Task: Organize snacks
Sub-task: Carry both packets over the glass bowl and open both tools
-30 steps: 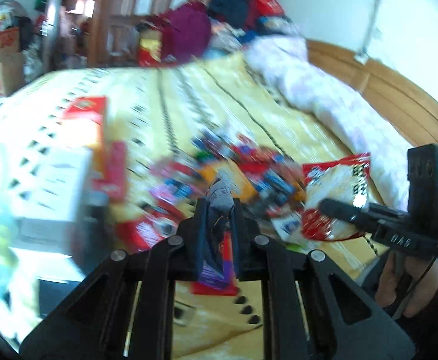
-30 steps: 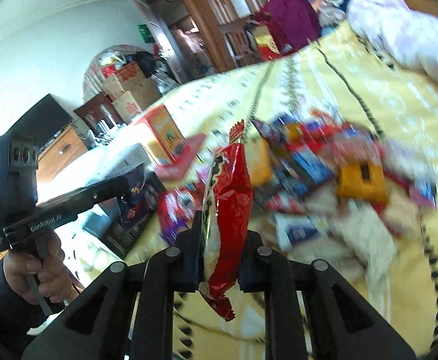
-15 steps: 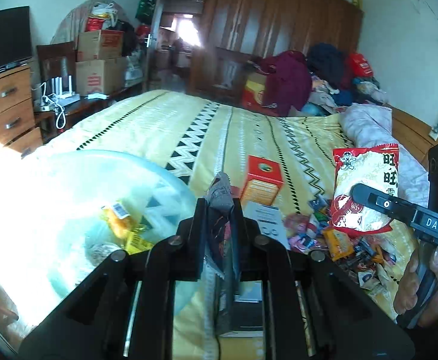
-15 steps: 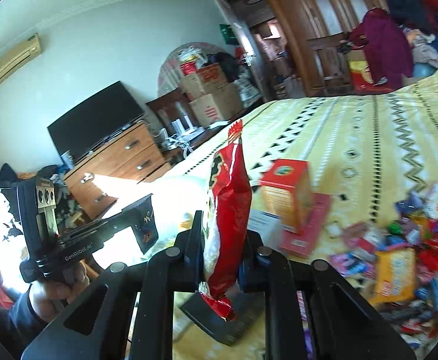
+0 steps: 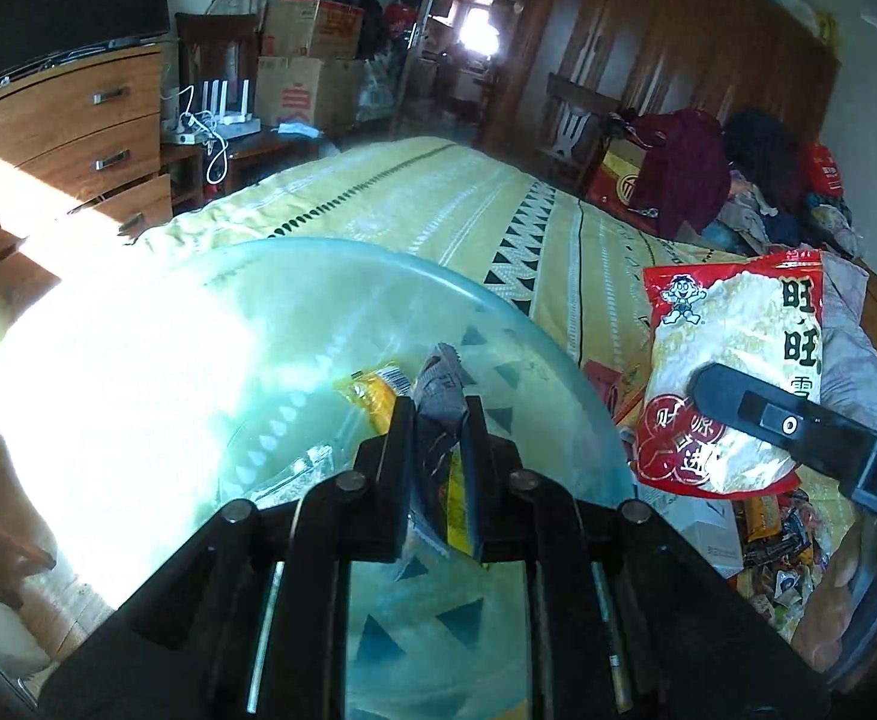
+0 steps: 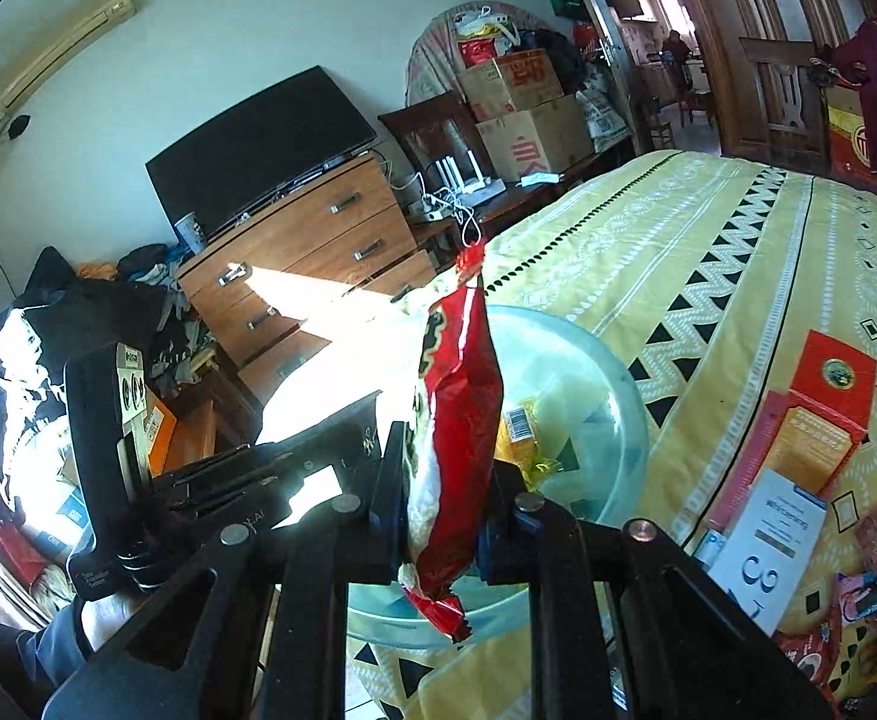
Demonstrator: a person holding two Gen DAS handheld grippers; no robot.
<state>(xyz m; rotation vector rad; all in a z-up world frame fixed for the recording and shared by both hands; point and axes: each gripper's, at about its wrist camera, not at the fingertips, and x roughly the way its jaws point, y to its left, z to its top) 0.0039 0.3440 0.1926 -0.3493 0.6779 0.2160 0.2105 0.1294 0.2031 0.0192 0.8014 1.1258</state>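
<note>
Both packets carried over bowl [image 6: 618, 372], red packet [image 6: 456, 420] upright

— Against the far wall: wooden chest of drawers [image 6: 312, 252], sunlit across its front, black television [image 6: 258, 144] on top. Air conditioner [image 6: 66, 30] mounted high on the wall.

— Right of the drawers?

— Low stand with a white router [image 6: 462, 171] and tangled cables, then stacked cardboard boxes [image 6: 522, 108] beside the open doorway [image 5: 468, 42].

— And further round?

— Dark wooden wardrobe [image 5: 678, 60], wooden chair [image 5: 576, 120] before it, maroon garment [image 5: 684, 168] heaped at the bed's far corner. Bed [image 6: 708, 228] spread with a yellow cover patterned in black triangles.
</note>
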